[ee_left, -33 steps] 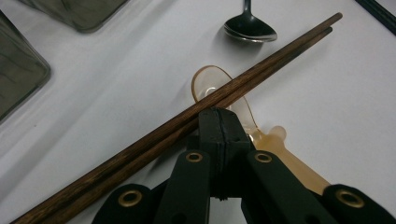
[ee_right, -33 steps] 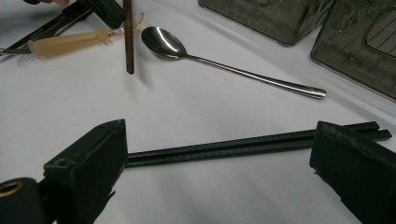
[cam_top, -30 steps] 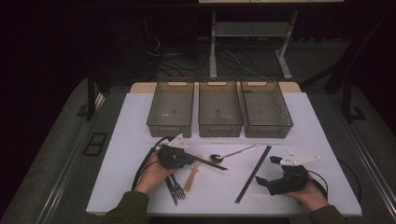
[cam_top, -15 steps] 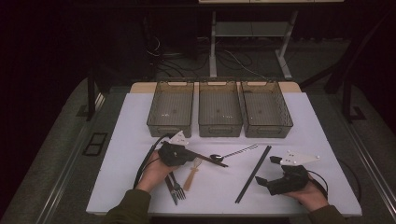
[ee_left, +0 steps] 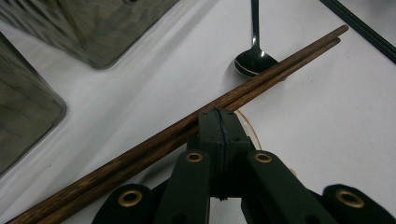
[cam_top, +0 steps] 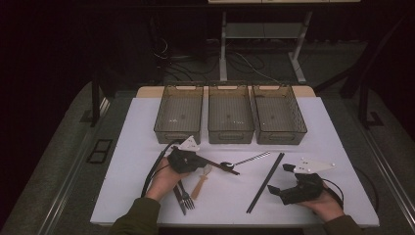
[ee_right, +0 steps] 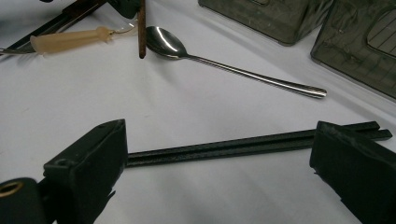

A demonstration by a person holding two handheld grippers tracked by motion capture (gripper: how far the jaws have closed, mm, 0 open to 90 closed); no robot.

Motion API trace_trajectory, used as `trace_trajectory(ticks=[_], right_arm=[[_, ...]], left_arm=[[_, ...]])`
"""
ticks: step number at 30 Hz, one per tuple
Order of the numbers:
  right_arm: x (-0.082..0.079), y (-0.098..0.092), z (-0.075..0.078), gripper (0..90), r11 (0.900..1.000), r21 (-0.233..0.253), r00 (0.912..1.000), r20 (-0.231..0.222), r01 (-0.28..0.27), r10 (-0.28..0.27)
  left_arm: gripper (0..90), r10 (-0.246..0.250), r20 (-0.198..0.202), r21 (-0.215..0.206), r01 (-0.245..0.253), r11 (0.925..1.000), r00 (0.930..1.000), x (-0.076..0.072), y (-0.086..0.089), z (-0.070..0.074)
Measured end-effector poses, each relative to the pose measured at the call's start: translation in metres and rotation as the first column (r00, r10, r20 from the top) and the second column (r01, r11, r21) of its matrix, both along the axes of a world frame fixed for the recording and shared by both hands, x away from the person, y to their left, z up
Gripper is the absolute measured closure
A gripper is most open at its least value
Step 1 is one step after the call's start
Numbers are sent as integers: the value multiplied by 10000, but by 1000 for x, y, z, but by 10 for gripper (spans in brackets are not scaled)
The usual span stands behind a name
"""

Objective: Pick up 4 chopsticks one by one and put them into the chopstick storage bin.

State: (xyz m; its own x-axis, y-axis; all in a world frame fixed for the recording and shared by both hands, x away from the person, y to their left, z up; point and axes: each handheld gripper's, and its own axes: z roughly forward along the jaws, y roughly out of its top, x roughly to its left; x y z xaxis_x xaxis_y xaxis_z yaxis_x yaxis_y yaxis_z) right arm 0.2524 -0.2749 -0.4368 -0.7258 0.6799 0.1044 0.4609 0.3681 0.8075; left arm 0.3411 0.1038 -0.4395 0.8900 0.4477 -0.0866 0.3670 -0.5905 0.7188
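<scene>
Near the front edge of the white worktop (cam_top: 147, 147), left of centre, we note the left gripper (ee_left: 218, 122) with jaws pressed together on a pair of dark brown wooden chopsticks (ee_left: 187, 126). The sticks cross the jaw tips slantwise, their far ends over the bowl of a polished steel spoon (ee_left: 254, 60). From above, the chopsticks (cam_top: 222, 165) point right from the left gripper (cam_top: 183, 159), lifted a little off the surface, we judge.

To carry well, we would keep the pinch firm and both sticks parallel, lift clear of the spoon (cam_top: 244, 160), then travel toward the three smoky translucent plastic bins (cam_top: 230, 115) along the back edge.

The left hand (cam_top: 164, 178) lies low, forearm entering from the front edge, beside a steel fork (cam_top: 186, 198). The right gripper (ee_right: 219, 163), jaws spread wide, rests near the front right corner, facing a pair of black chopsticks (ee_right: 252, 144).
</scene>
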Motion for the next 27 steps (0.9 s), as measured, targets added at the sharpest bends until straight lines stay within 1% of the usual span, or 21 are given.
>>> trace_trajectory(ticks=[5,10,13,16,21,23,27], right_arm=[[0,0,0,44,10000,-3,10000,-2,-7,7],[0,0,0,44,10000,7,10000,-5,-9,9],[0,0,0,44,10000,8,10000,-3,-10,10],[0,0,0,44,10000,2,10000,-5,-11,11],[0,0,0,44,10000,11,10000,-7,-15,15],[0,0,0,44,10000,18,10000,-17,-10,10],[0,0,0,44,10000,20,10000,-9,-27,27]], left_arm=[[892,-26,47,-95,26,10000,10000,1,-3,0],[892,-62,109,-78,63,9999,9999,2,-5,0],[892,-14,121,-182,16,9998,9999,2,-6,0],[892,13,186,-131,-10,9999,9998,3,-6,1],[892,63,187,-128,-61,9999,9998,6,-7,0],[892,130,191,-227,-125,9997,9997,6,-8,0],[892,163,255,-249,-157,9996,9995,7,-7,2]])
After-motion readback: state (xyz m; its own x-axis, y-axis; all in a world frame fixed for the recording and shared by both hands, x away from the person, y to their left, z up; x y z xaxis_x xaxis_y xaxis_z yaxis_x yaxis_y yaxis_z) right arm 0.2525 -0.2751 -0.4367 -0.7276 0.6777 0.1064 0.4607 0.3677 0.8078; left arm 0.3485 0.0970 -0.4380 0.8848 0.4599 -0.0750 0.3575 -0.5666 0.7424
